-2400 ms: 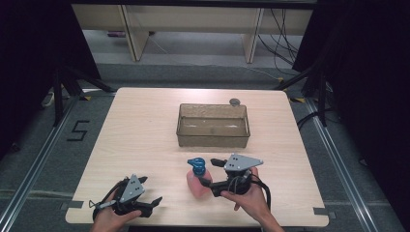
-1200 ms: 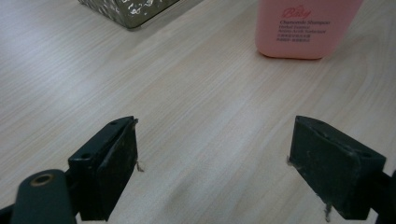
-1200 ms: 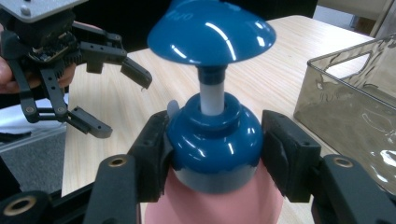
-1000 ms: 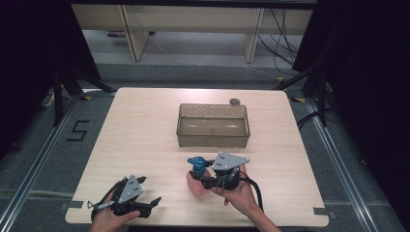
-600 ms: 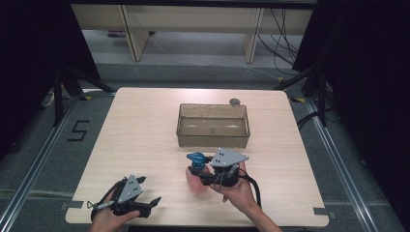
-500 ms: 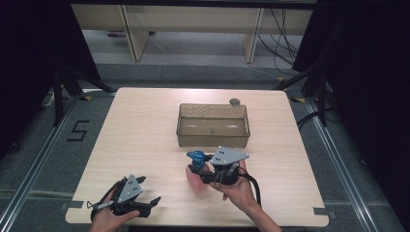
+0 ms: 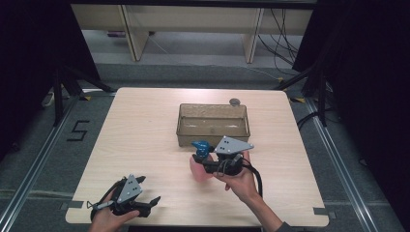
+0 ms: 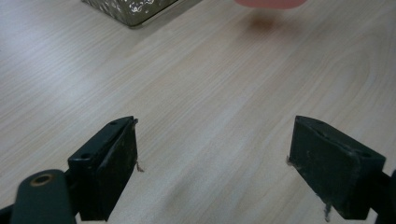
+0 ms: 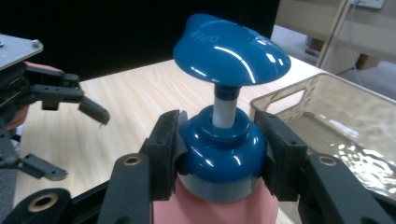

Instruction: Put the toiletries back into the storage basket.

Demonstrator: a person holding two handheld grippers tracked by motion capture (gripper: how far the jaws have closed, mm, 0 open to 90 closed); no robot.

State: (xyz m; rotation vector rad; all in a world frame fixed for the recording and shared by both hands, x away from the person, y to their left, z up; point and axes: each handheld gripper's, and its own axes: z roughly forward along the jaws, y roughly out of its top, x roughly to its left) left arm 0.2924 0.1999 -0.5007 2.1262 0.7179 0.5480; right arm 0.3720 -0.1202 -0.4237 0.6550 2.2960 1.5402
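Observation:
A pink pump bottle (image 7: 198, 168) with a blue pump head (image 7: 201, 145) is held upright above the table, just in front of the clear brown bin (image 7: 213, 136). My right gripper (image 7: 199, 159) is shut on the bottle's blue collar (image 9: 223, 151), one black jaw on each side; the pump head (image 9: 231, 50) rises above the jaws. My left gripper (image 7: 151, 203) rests near the table's front left edge, open, with bare wood between its jaws. The bottle's pink base (image 8: 271, 3) shows at the top of the left gripper view.
The bin (image 9: 346, 125) is empty and stands mid-table. A small round grey object (image 7: 235, 102) lies behind the bin's right corner. Black stands and cables flank the table. The left gripper (image 9: 51, 93) appears far off in the right gripper view.
My right gripper has carried the bottle left and toward the bin, lifting it off the table. The left gripper has stayed in place.

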